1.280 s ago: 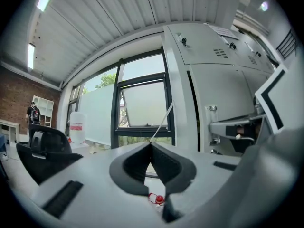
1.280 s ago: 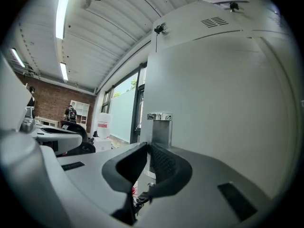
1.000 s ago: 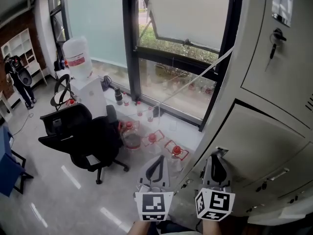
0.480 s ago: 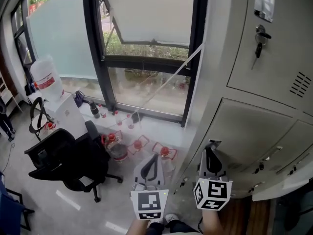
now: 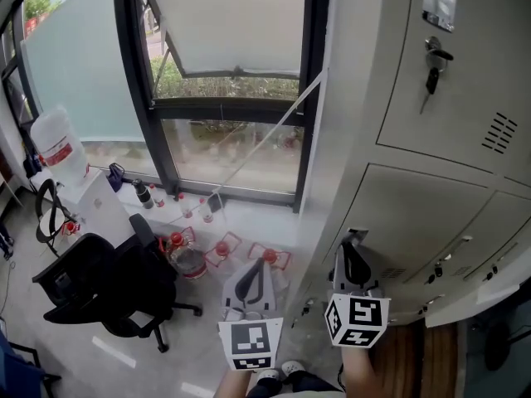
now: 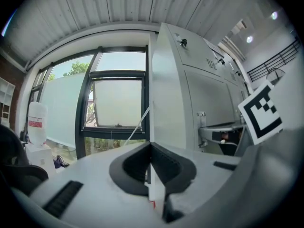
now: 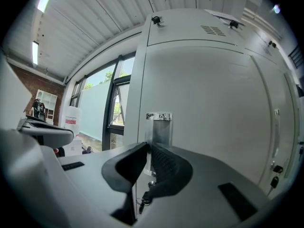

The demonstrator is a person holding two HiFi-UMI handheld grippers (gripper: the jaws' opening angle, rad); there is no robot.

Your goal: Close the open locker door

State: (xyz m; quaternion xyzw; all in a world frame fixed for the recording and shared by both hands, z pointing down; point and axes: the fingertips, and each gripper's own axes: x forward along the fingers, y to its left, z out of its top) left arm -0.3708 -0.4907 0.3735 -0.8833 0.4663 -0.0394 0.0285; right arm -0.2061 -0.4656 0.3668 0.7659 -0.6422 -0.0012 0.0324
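The left hand-held gripper (image 5: 257, 265) is closed, its two jaws pressed together with nothing between them, and it points toward the window (image 5: 224, 73) just beside the corner of the grey lockers (image 5: 431, 214). The right hand-held gripper (image 5: 354, 240) is also closed and empty. It faces a shut locker front that has a small metal label holder (image 7: 158, 126). The open locker door (image 5: 485, 293) stands out from the lower row at the right edge of the head view, to the right of both grippers and touching neither. A black office chair (image 5: 108, 288) stands on the floor at the left.
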